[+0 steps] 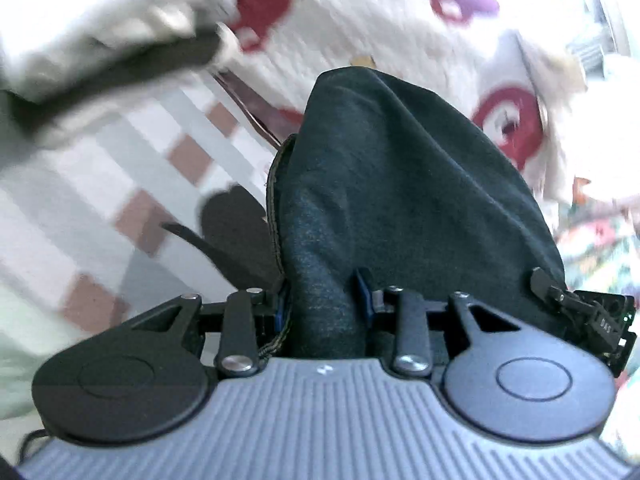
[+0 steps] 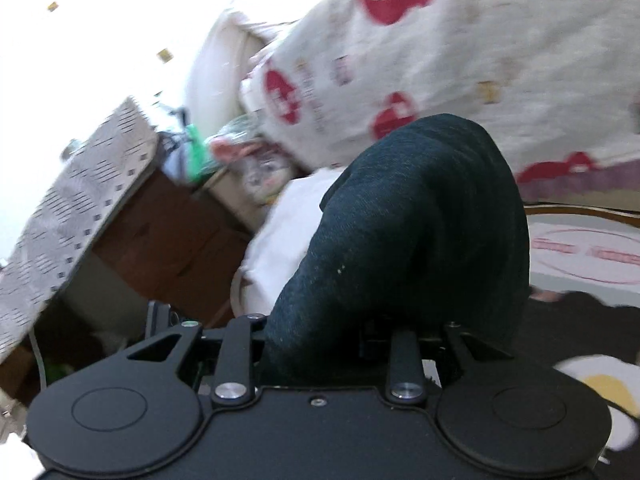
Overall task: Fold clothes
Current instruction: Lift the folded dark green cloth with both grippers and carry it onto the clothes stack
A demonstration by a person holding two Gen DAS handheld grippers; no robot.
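A dark navy garment fills the middle of the left wrist view. It bunches up between the blue pads of my left gripper, which is shut on a thick fold with a stitched hem on its left side. In the right wrist view the same dark cloth humps up over my right gripper, which is shut on it; the cloth hides the fingertips. Both views are blurred by motion.
A white blanket with red shapes lies behind. A checked sheet spreads at the left, with another garment above it. A wooden cabinet under a patterned cloth stands at left, with clutter beside it. The other gripper's part shows at right.
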